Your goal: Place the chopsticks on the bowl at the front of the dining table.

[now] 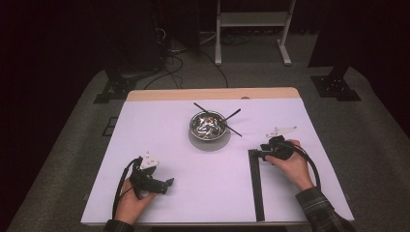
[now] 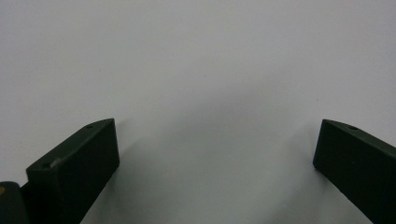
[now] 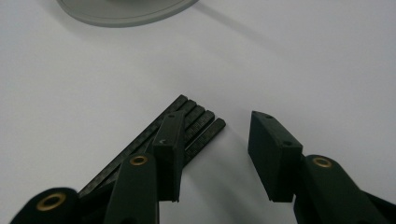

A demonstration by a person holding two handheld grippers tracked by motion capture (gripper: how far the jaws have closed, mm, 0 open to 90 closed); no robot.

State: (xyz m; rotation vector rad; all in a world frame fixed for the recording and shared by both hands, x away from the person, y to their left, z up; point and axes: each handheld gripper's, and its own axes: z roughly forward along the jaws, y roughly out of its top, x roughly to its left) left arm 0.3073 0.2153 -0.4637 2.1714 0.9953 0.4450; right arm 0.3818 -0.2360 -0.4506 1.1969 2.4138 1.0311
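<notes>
A bundle of several black sticks (image 1: 256,186) lies flat on the white table (image 1: 193,193), running from its front edge toward the middle. My right gripper (image 1: 257,153) is at the bundle's far end. In the right gripper view the jaws of that gripper (image 3: 217,119) stand apart: one jaw lies over the stick ends (image 3: 201,123), the other is off to the side on bare table, and nothing is pinched. My left gripper (image 1: 168,182) rests at the front left, and its jaws (image 2: 215,126) are wide apart over bare table.
A shiny metal bowl (image 1: 208,124) sits on a grey round plate (image 1: 208,143) at the table's middle back, with three black sticks (image 1: 232,115) leaning across it. The plate's rim (image 3: 126,11) lies beyond the right gripper. A white frame (image 1: 251,19) stands on the floor behind the table.
</notes>
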